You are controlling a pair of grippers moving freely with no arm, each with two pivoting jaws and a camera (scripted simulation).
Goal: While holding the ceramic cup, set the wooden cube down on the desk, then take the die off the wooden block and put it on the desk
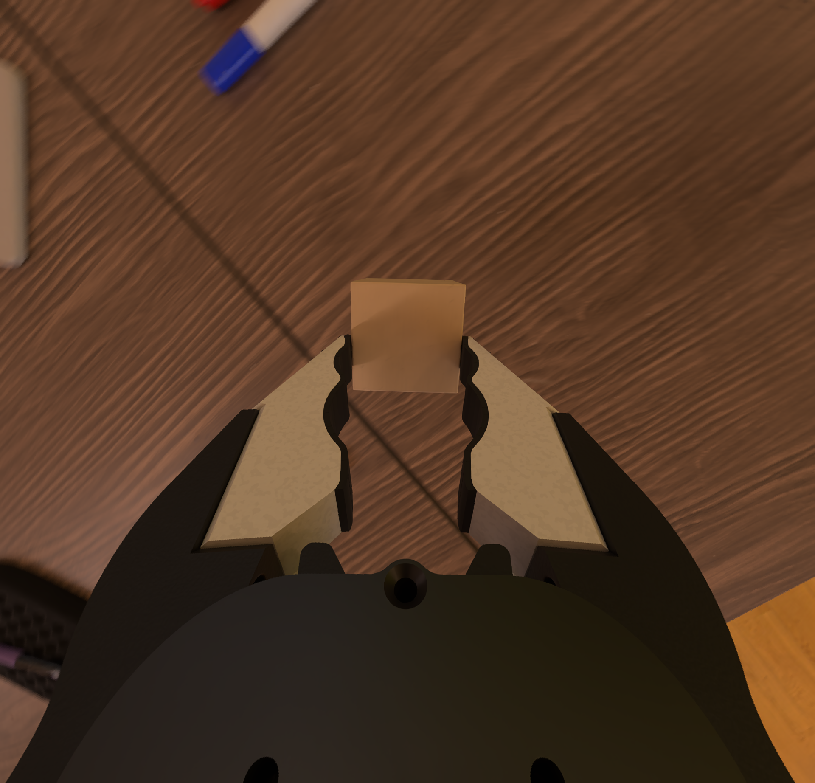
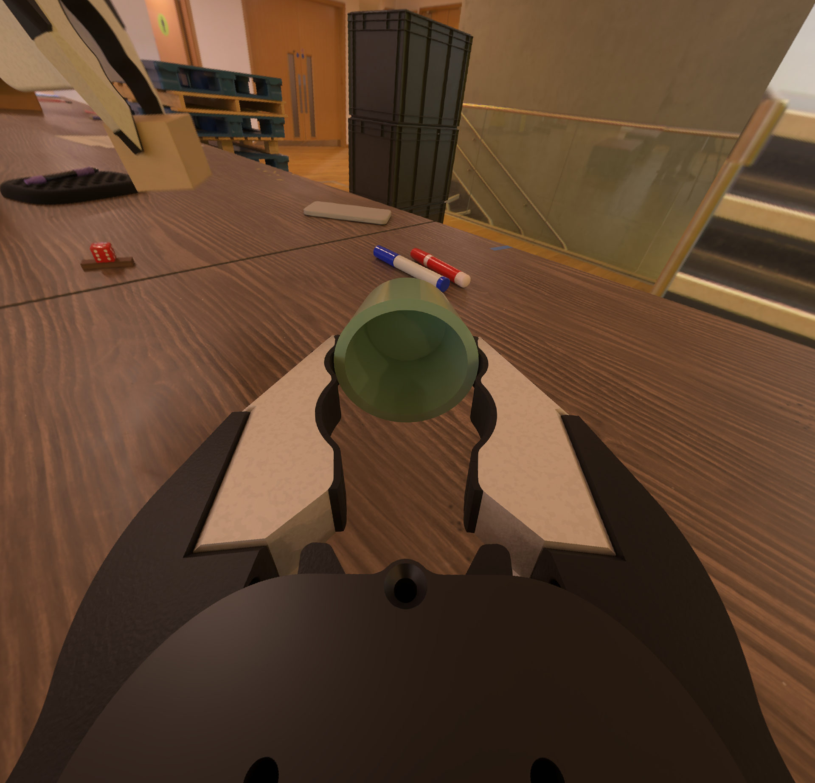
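My left gripper point(image 1: 405, 356) is shut on the wooden cube point(image 1: 408, 336), a plain tan block held at the fingertips above the brown desk point(image 1: 573, 188). In the right wrist view the cube point(image 2: 170, 155) shows at the upper left, held tilted in the left gripper's fingers point(image 2: 110, 100), close to or touching the desk; I cannot tell which. My right gripper point(image 2: 405, 364) is shut on the green ceramic cup point(image 2: 403, 349), held on its side with its mouth toward the camera, above the desk. The red die point(image 2: 102, 252) sits on a small flat wooden block point(image 2: 107, 264) at the left.
A blue marker point(image 2: 410, 267) and a red marker point(image 2: 439, 267) lie beyond the cup; both also show in the left wrist view point(image 1: 273, 25). A grey eraser point(image 2: 347, 212) lies farther back. A black mesh tray point(image 2: 66, 186) holds a purple pen. The desk edge point(image 2: 617, 276) runs at the right.
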